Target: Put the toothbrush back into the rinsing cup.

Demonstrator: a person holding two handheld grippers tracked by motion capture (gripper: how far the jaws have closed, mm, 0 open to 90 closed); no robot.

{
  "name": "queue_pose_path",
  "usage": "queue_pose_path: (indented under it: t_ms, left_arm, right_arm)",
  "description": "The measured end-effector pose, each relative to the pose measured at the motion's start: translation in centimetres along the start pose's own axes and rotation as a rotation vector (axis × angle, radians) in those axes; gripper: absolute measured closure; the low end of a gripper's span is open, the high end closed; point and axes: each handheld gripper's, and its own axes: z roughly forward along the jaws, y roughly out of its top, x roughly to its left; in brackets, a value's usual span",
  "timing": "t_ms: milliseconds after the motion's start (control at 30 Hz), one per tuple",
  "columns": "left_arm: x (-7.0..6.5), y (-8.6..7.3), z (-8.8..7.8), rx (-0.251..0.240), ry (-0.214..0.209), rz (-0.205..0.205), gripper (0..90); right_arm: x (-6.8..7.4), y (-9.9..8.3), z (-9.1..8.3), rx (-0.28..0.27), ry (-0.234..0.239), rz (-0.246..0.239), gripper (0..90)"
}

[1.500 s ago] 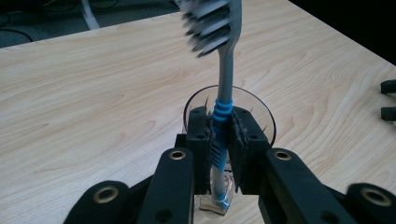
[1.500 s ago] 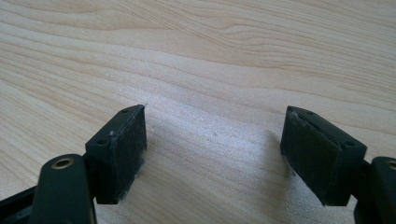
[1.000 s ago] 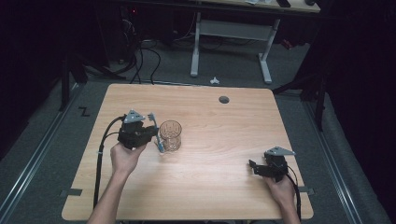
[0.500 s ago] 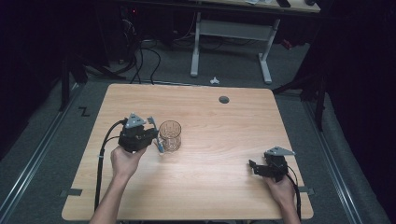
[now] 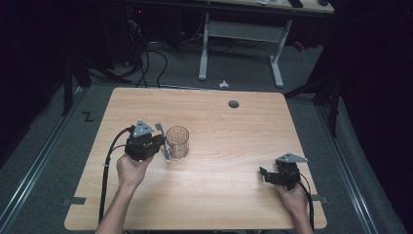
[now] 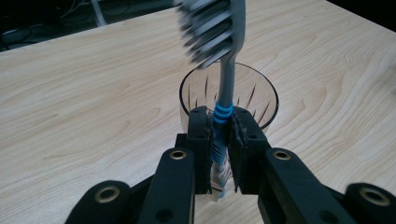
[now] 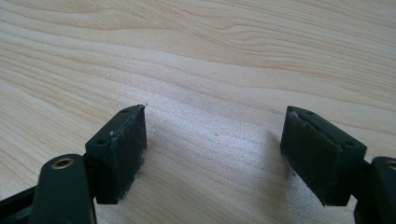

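Observation:
My left gripper (image 6: 220,122) is shut on a grey toothbrush (image 6: 226,79) with blue grip rings. The brush stands about upright between the pads, bristle head at the top. Right behind it stands a clear ribbed glass (image 6: 264,100), upright. In the high view the left gripper (image 5: 162,143) sits left of centre on the wooden table (image 5: 219,204), with the toothbrush (image 5: 161,138) just left of the glass (image 5: 177,141). My right gripper (image 5: 265,174) rests low at the table's front right. Its jaws stand wide apart over bare wood, the right gripper (image 7: 215,135) open with nothing between its pads.
A round cable hole (image 5: 234,104) sits near the table's far edge. Beyond the table stand a white desk frame (image 5: 241,36) and loose cables (image 5: 146,53) on the floor. A black cable (image 5: 108,165) trails from the left gripper over the front edge.
The left gripper with the toothbrush has shifted very slightly toward the near edge, still beside the glass. The right gripper has not moved.

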Motion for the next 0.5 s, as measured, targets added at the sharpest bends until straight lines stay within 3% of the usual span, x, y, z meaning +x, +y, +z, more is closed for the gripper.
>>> queue_pose_path:
  t_ms: [500]
  left_arm:
    - [-0.19,-0.79,0.14,-0.025,0.011,0.004,79.6]
  right_arm:
    - [0.0,0.0,0.0,0.0,0.0,-0.001,22.7]
